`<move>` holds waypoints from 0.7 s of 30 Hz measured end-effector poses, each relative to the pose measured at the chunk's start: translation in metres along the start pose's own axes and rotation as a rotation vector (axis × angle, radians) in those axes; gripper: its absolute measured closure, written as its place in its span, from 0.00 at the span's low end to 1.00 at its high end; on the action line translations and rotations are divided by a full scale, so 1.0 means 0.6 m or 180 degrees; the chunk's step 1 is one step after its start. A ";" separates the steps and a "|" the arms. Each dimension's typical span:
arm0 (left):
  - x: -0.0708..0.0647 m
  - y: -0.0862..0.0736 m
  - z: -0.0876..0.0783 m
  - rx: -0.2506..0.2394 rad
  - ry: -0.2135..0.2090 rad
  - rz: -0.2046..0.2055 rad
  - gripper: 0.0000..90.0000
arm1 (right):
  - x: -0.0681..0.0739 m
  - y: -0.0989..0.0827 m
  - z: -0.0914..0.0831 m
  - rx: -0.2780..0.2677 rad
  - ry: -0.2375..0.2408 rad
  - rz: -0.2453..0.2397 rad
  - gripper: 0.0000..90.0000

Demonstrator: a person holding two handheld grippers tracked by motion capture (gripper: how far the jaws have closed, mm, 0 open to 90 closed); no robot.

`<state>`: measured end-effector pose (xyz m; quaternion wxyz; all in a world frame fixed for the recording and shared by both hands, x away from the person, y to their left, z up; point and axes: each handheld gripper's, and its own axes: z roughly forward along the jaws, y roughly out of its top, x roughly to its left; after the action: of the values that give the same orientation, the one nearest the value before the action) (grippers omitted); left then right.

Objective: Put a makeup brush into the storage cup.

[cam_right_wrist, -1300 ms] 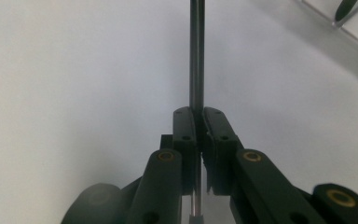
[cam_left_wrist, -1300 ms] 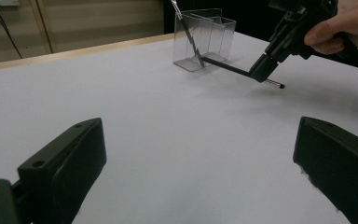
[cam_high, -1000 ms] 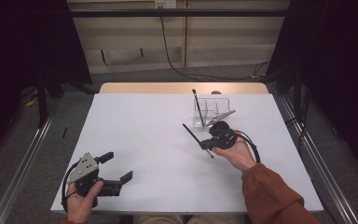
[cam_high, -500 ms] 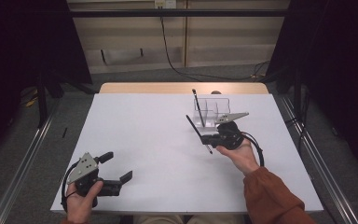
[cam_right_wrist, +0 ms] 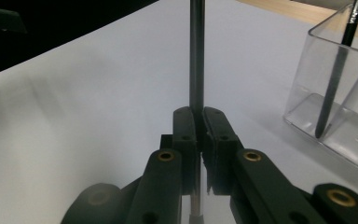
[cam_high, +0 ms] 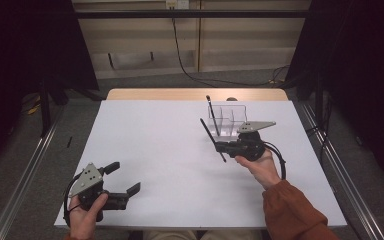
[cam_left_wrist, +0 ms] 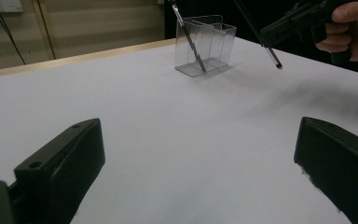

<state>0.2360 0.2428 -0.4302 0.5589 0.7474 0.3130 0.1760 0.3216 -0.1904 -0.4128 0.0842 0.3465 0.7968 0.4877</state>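
Beside the clear organizer (cam_high: 228, 121) (one pen already inside), your right gripper (cam_high: 219, 146) pinches a dark pen (cam_high: 212, 140); your left gripper (cam_high: 125, 179) rests spread wide.

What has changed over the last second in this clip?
The right claw, shut on a thin dark pen, has drifted a little farther up the table toward the clear divided holder, carrying the pen closer beside it. Nothing was released or newly gripped. The left claw stays open and parked near the table's near left corner, and the other pen still stands in the holder.
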 end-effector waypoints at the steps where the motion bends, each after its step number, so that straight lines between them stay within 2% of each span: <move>1: 0.001 0.001 -0.001 0.0009 -0.0006 0.0037 0.02 | 0.001 0.000 -0.001 0.0002 0.0043 -0.0014 0.94; 6: -0.002 0.008 0.000 -0.0006 -0.0061 -0.0004 0.01 | 0.019 0.005 -0.006 0.0007 0.0232 -0.0132 0.94; 10: -0.007 0.012 0.001 0.0016 -0.0114 0.0087 0.01 | 0.033 0.010 -0.007 0.0022 0.0344 -0.0211 0.94; 15: -0.009 0.011 0.006 0.0039 -0.0150 0.0109 0.01 | 0.045 0.009 -0.004 0.0037 0.0498 -0.0249 0.94; 21: -0.010 0.011 0.007 0.0044 -0.0177 0.0133 0.01 | 0.056 0.009 0.001 0.0097 0.0579 -0.0317 0.94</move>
<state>0.2360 0.2342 -0.4246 0.5585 0.7622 0.2828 0.1645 0.2995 -0.1674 -0.4015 0.0304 0.2620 0.8248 0.5002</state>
